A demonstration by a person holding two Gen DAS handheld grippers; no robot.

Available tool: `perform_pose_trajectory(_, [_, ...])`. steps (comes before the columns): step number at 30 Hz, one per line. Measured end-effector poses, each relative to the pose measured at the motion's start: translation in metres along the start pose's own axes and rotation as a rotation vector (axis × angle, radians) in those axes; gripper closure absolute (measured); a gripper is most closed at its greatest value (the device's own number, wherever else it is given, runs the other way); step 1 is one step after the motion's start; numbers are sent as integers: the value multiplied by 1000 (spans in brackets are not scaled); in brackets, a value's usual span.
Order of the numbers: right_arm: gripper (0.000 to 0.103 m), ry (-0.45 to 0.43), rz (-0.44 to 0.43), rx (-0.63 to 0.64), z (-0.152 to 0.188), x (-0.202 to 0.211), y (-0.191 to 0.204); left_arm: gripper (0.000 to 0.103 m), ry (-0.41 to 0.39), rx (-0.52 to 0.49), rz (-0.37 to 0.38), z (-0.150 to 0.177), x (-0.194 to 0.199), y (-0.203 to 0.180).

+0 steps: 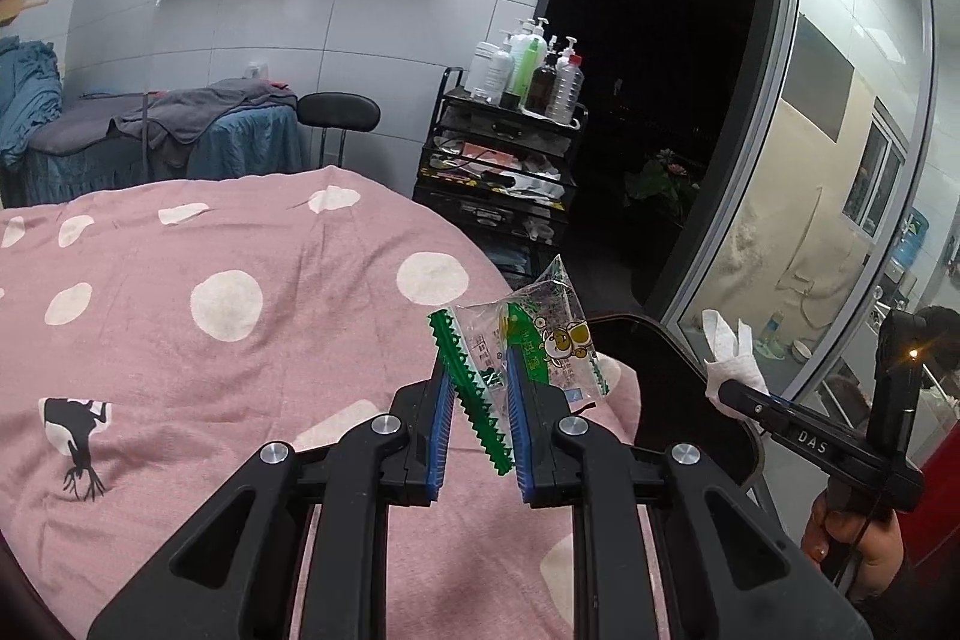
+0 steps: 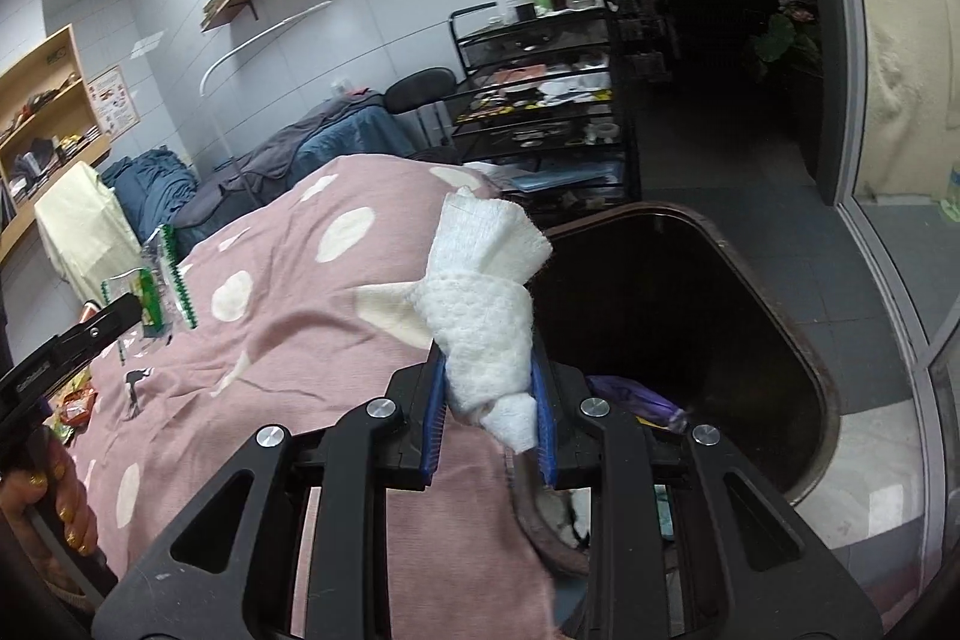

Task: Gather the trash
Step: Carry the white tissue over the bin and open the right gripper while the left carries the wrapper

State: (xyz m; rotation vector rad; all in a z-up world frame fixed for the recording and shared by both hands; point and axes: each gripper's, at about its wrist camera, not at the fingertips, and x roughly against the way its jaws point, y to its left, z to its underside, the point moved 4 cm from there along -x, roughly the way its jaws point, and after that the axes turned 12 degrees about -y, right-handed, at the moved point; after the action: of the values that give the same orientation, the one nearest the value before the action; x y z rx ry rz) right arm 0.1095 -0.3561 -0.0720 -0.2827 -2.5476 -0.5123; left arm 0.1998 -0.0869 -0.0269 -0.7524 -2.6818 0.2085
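My left gripper (image 1: pixel 477 370) is shut on a clear snack wrapper (image 1: pixel 528 340) with green serrated edges and holds it above the pink polka-dot bedcover (image 1: pixel 210 340), near the bed's right edge. It also shows in the right wrist view (image 2: pixel 153 289). My right gripper (image 2: pixel 489 388) is shut on a crumpled white tissue (image 2: pixel 486 304) and holds it beside the open dark trash bin (image 2: pixel 690 310). The tissue also shows in the left wrist view (image 1: pixel 729 352). The bin holds a purple item (image 2: pixel 636 394).
A black trolley (image 1: pixel 498 172) with bottles stands beyond the bed. A stool (image 1: pixel 339 112) and a blue-covered bed (image 1: pixel 150 142) lie farther back. A glass partition (image 1: pixel 840 160) is at right. More colourful wrappers (image 2: pixel 75 406) lie on the bedcover at left.
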Motion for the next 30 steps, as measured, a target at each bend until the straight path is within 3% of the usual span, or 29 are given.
perform_pose_trajectory(14, [78, 88, 128, -53, 13, -39, -67, 86, 37, -25, 73, 13, -12, -39])
perform_pose_trajectory(24, [74, 153, 151, -82, 31, -70, -80, 85, 64, -25, 97, 21, -19, -50])
perform_pose_trajectory(29, [38, 142, 158, -90, 34, -71, -81, 86, 70, -28, 104, 21, -22, -55])
perform_pose_trajectory(30, [37, 135, 162, -90, 35, -69, -80, 86, 72, -31, 107, 22, -22, -56])
